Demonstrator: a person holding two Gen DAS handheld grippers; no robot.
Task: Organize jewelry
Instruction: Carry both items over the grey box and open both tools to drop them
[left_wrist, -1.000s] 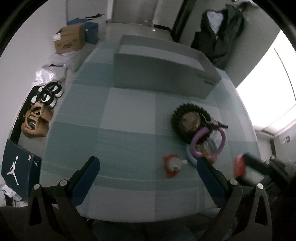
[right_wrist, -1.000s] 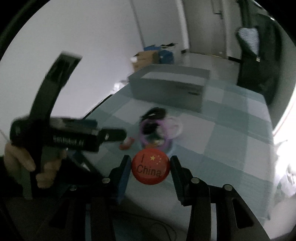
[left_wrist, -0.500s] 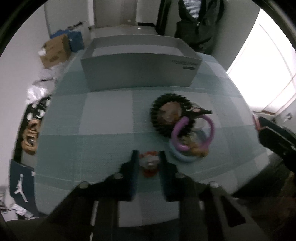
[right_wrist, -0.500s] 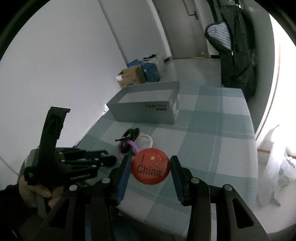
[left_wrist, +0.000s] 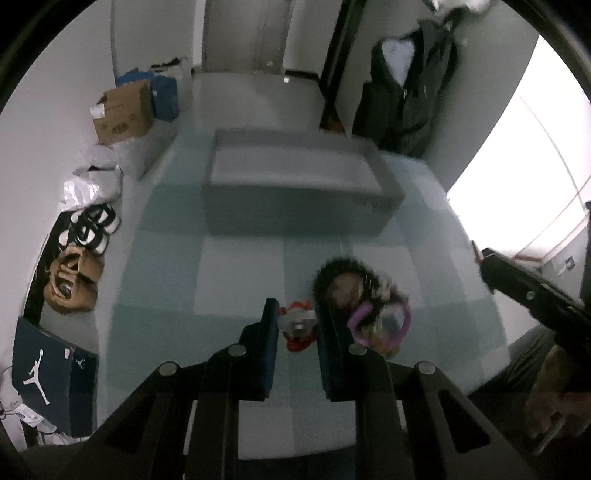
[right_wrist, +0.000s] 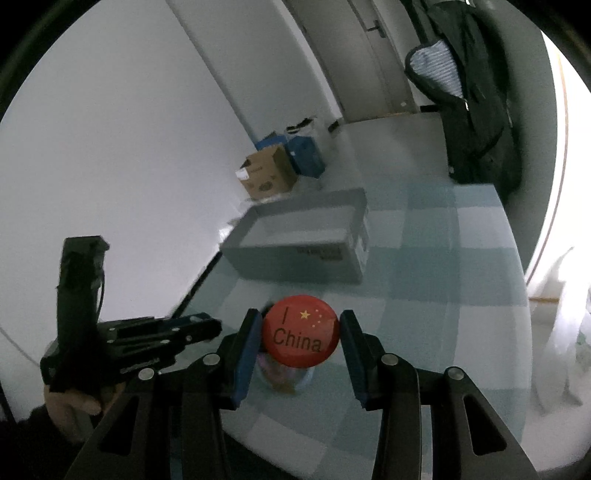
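While the left gripper (left_wrist: 297, 325) clamps the small red ornament (left_wrist: 297, 326) and the right gripper (right_wrist: 300, 336) holds the red badge (right_wrist: 300, 336), both should go next into the grey box (left_wrist: 295, 184)

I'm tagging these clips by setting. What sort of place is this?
Likely a lived-in home room or entryway: shoes on the floor, a coat hanging by the door, cardboard boxes stacked against the wall.

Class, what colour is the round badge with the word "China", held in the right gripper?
Red, with yellow stars: the round "China" badge shows best in the right wrist view.
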